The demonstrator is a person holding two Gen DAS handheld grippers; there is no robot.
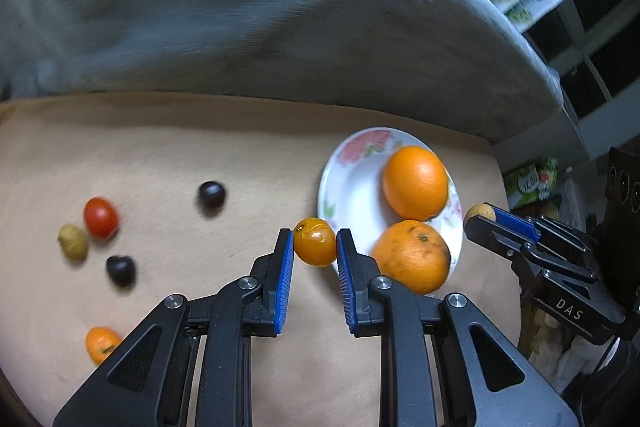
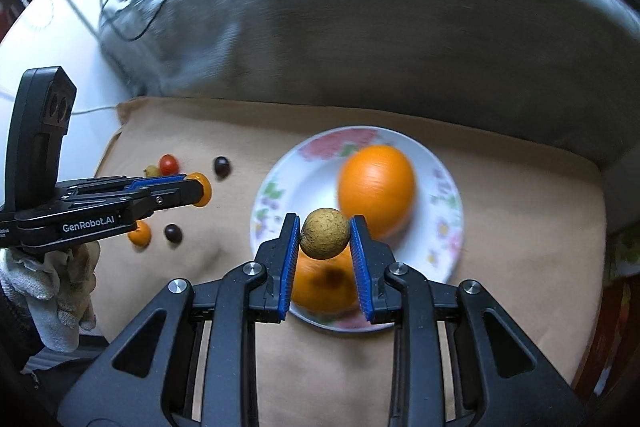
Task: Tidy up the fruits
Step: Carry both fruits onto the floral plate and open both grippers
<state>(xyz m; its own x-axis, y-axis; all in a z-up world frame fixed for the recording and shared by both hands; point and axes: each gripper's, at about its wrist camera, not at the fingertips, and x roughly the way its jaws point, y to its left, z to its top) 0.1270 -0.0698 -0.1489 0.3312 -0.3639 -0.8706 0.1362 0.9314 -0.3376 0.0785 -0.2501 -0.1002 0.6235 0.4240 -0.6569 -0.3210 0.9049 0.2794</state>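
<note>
You are carrying, left tool (image 1: 315, 242) clenching the small orange fruit (image 1: 315, 243) and right tool (image 2: 325, 234) clenching the brown fruit (image 2: 324, 233): keep both grips firm until each is hanging low over the plate (image 2: 448, 259) mid-frame.

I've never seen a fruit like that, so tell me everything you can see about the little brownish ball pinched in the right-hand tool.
The brownish fruit is small, round and tan-olive, with a dull, rough, finely speckled skin and a small dimple on its lower left. It looks whole. The right gripper holds it by its sides between blue ribbed pads, in the air above the flowered plate and its two oranges. Only the pads touch it.
</note>
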